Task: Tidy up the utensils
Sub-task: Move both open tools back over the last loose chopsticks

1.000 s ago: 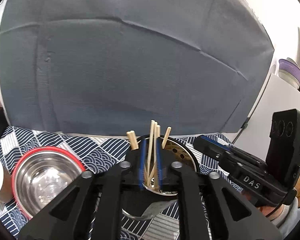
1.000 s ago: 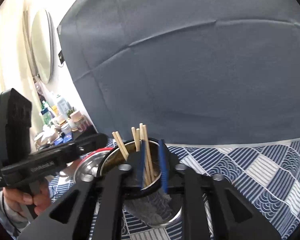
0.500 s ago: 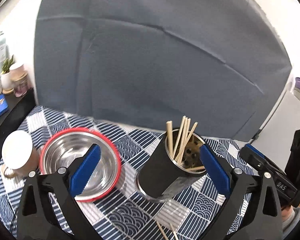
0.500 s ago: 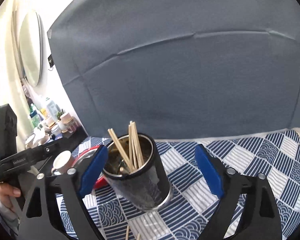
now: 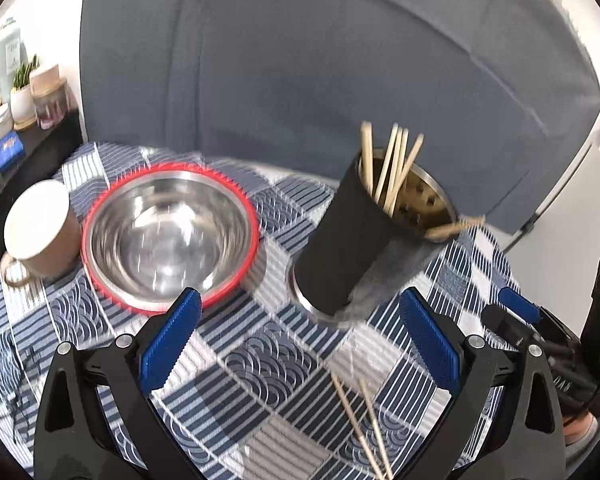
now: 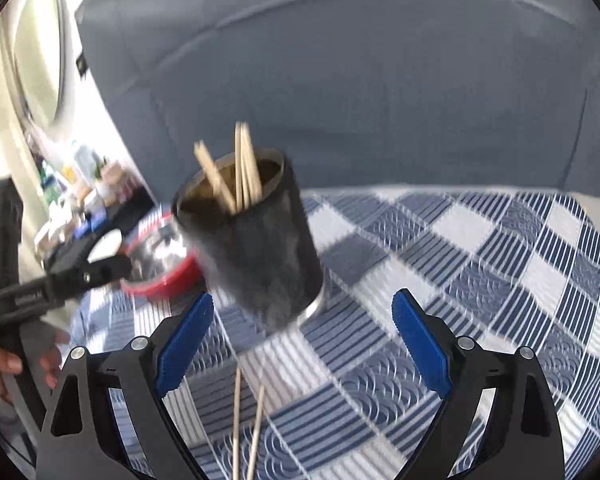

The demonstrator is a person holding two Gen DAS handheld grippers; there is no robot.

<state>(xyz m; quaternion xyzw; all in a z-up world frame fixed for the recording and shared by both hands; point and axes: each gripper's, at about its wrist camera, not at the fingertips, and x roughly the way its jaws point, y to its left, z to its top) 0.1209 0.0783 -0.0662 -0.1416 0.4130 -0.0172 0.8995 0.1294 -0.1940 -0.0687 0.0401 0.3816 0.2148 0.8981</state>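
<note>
Black cylindrical metal utensil holder (image 5: 354, 240) with perforated inner wall: upright on the surface, right of centre in the left wrist view, ahead of both hand-held grippers; also seen, blurred, in the right wrist view (image 6: 256, 248).

Pale wooden chopsticks in the holder (image 5: 392, 168): several, leaning at mixed angles, tips above the rim; one lying low across the right rim.

Two loose pale wooden chopsticks (image 5: 364, 428): flat on the cloth, near side of the holder, crossing toward their near ends; in the right wrist view (image 6: 246, 428) between the fingers, running to the bottom edge.

Left hand-held gripper (image 5: 300, 354): black frame, blue ribbed pads, fingers spread wide apart, nothing between them; holder beyond the gap, apart from both pads.

Right hand-held gripper (image 6: 300, 348): same build, fingers spread wide, nothing clamped; holder just beyond and slightly left of the gap. Contact between left pad and holder base: cannot tell, frame blurred.

Stainless steel bowl with red rim (image 5: 170, 236): left of the holder, near it, not touching.

White-topped tan paper cup (image 5: 40, 228): just left of the bowl, tilted in the fisheye.

Blue-and-white patchwork patterned cloth (image 5: 260, 368): covering the surface under all items.

Grey fabric backdrop (image 5: 340, 60): behind the surface, far side.
</note>
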